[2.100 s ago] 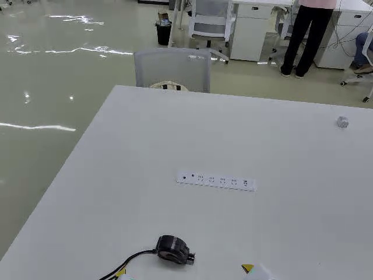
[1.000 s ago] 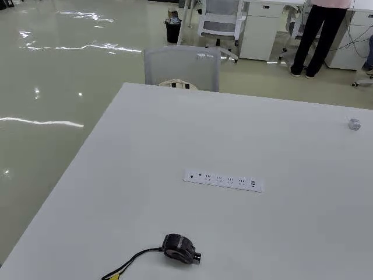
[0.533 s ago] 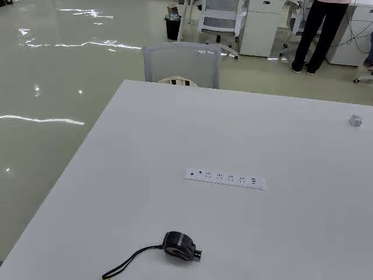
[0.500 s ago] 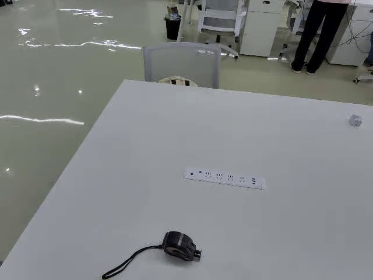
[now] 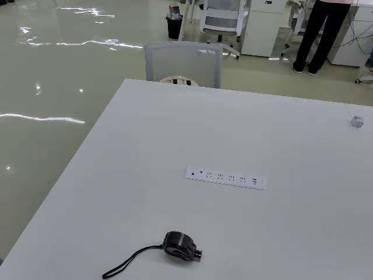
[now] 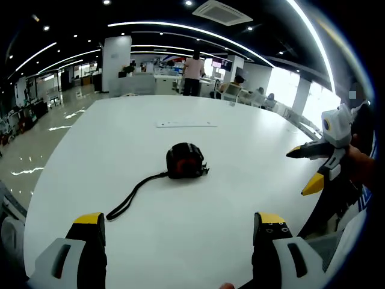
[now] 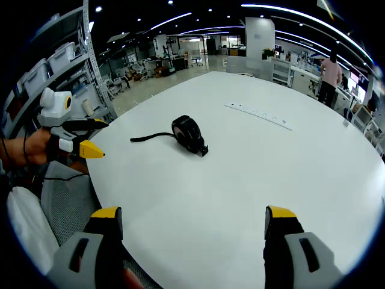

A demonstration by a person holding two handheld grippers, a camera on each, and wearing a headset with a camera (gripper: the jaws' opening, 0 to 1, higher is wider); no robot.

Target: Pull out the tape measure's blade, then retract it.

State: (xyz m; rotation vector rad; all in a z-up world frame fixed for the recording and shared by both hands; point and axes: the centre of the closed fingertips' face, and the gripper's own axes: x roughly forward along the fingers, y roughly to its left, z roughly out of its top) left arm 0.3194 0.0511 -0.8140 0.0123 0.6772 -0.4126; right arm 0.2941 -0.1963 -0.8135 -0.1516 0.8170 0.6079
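Compared with 2.1 s ago, the yellow jaw tips that poked in at the bottom edge of the head view have backed away. The tape measure [image 5: 182, 245] hasn't budged relative to the power strip [image 5: 225, 178]; the small shift in the picture is just the headset moving.

Right now the tape measure sits low in the middle of the head view, near the bottom edge of the frame, on the white table [image 5: 175, 128]. It's a black case with the blade wound in, and only the hook end shows at its right side. Its black wrist strap [image 5: 131, 261] trails off toward the lower left. The power strip lies further up the frame, well apart from it.

In the left gripper view, the left gripper [image 6: 180, 218] has its 2 jaws spread wide with nothing between them, and the tape measure is dead centre ahead of it. The right gripper [image 7: 194, 212] is the same deal: jaws wide, nothing held, tape measure up-centre in its view. Each one shows at the side of the other's view, held in a hand off the table edge.

Upper frame of the head view: a grey chair [image 5: 183, 58] pushed up to the far side, and a small crumpled thing [image 5: 357, 121] by the right edge.
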